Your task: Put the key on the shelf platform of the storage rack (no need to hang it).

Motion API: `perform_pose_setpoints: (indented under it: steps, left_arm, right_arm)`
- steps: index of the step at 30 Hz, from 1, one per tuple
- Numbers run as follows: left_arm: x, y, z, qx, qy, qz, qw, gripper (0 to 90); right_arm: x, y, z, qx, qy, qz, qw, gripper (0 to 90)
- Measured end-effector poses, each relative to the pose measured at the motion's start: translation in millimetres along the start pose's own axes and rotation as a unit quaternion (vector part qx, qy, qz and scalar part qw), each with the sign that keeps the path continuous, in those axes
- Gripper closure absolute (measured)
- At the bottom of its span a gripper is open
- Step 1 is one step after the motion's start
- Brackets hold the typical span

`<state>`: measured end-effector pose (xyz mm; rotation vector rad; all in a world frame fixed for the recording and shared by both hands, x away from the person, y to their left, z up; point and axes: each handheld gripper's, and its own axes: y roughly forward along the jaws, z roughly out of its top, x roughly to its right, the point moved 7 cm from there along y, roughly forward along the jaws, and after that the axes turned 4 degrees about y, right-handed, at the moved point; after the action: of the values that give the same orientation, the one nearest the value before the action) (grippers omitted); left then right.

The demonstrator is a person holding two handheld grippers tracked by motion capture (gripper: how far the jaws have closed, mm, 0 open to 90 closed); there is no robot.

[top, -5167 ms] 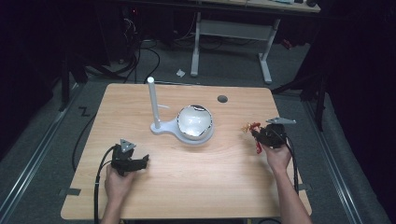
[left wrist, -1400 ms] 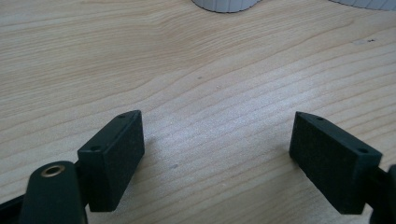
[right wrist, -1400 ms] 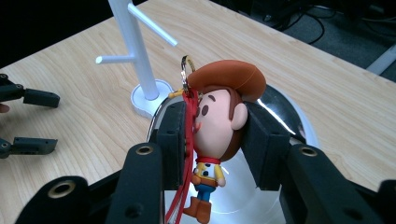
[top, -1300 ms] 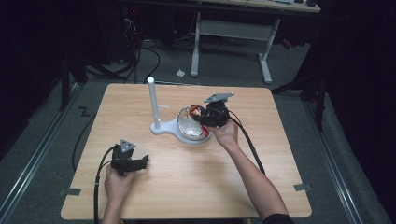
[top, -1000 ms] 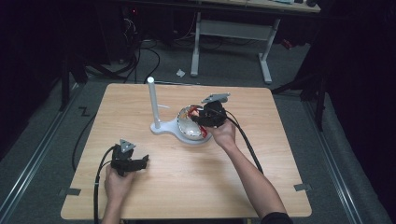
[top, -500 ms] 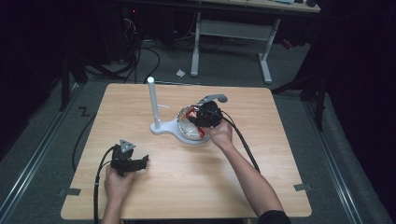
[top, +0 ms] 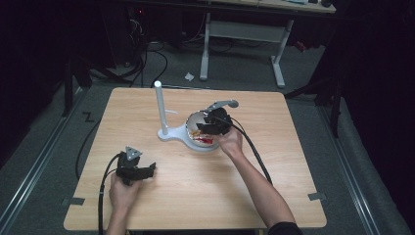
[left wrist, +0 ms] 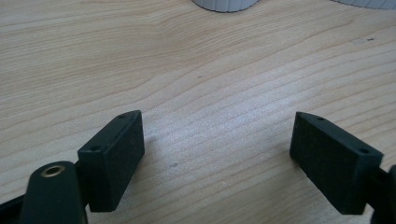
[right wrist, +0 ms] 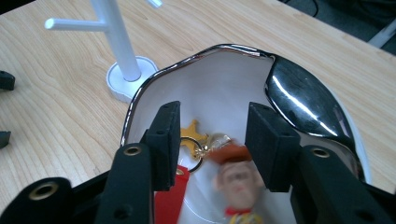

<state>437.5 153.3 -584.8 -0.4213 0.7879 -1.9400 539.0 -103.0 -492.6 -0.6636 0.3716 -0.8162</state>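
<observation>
1. Right gripper view is showing the right gripper (right wrist: 212,144) hanging over the white dish (right wrist: 224,88) with its jaws spread and nothing pinched between them; a keychain (right wrist: 219,163) is lying in the dish just below and between the jaws.
2. The keychain is showing a small cowboy figure with a brown hat, blurred in this view, a gold star charm (right wrist: 194,133), a metal ring and a red tag (right wrist: 168,198). Whether the blur means the figure is falling or swinging I cannot tell.
3. Judging from the spread jaws over the dish, the step in hand is looking like setting the keychain into the dish or reaching in for it; which of the two, these pictures are not settling.
4. The high view is placing the right gripper (top: 214,122) over the dish (top: 193,120), which is joined to a white stand with an upright post (top: 159,107) on the bench (top: 274,161). The red tag is showing at the dish's near edge.
5. The left gripper (top: 134,169) is resting near the front left of the bench, well apart from the dish; the left gripper view is showing its jaws wide apart over bare wood, holding nothing.
6. The next move is calling for care: if picking, lowering the jaws around the ring or figure without knocking the chrome-edged rim; if releasing, lifting straight up clear of the dish.
</observation>
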Motion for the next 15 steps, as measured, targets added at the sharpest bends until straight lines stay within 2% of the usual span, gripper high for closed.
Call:
perform_pose_setpoints:
  steps: [5, 15]
  left_arm:
    - [0.0, 0.0, -0.1, 0.000, 0.001, 0.000, 1.0000, 18.2]
    - [0.0, 0.0, 0.0, 0.000, 0.000, 0.000, 1.0000, 18.2]
  right_arm:
    - [-2.1, -6.8, 1.4, 0.016, 0.009, 0.012, 0.9998, 53.0]
    - [5.6, -31.9, 6.4, 0.045, 0.021, 0.013, 0.9987, 52.4]
